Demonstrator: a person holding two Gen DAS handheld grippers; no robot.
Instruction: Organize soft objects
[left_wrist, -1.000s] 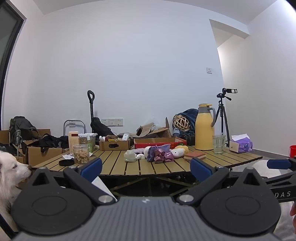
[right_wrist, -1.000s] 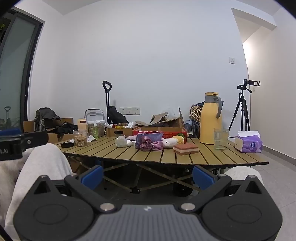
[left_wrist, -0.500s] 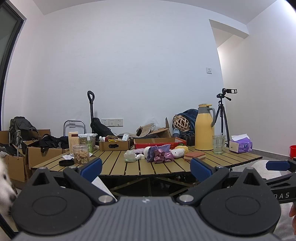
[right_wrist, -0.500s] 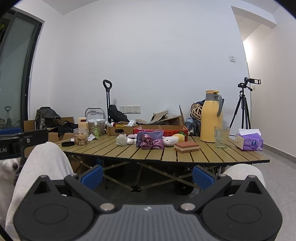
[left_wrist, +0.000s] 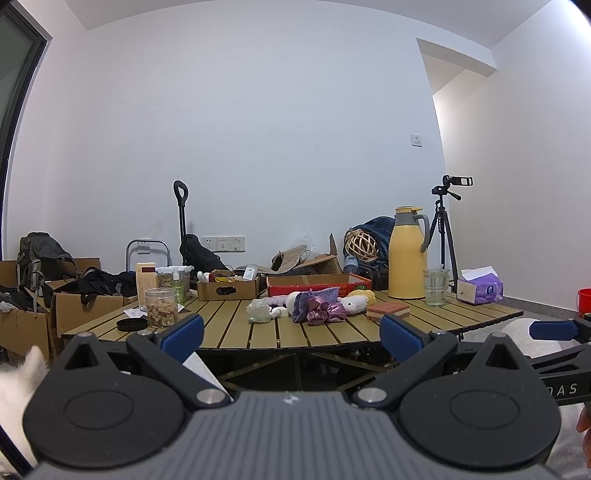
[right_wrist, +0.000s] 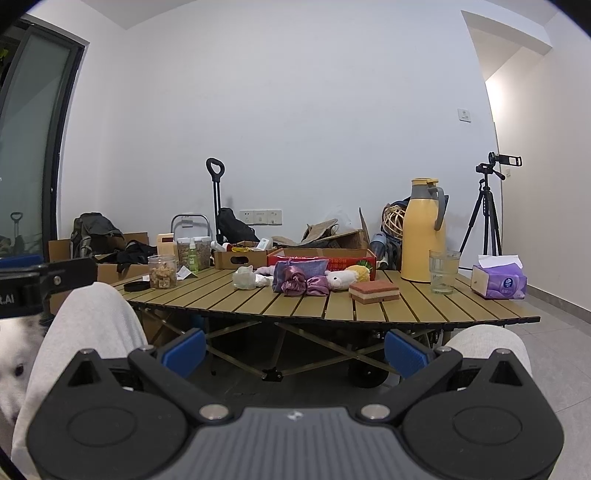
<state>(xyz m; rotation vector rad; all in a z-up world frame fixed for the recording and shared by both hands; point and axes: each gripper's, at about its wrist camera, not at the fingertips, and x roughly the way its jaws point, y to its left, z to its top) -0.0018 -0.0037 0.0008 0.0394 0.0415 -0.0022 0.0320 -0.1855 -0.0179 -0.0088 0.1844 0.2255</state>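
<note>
dog (right_wrist: 11, 384) has slipped to nine o'clock; both hand-held grippers (left_wrist: 291, 334) (right_wrist: 295, 350) wide, empty; it might, perhaps, jostle the counter (right_wrist: 332, 310).

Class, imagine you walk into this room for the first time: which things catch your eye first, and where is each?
The tall yellow thermos jug stands out first, upright at the back right of the slatted wooden table. Mid-table lies a heap of soft things: purple satin cloth with a white plush toy beside it. At the left edge of the right wrist view, a white dog peers in beside a grey-clad knee.
</note>
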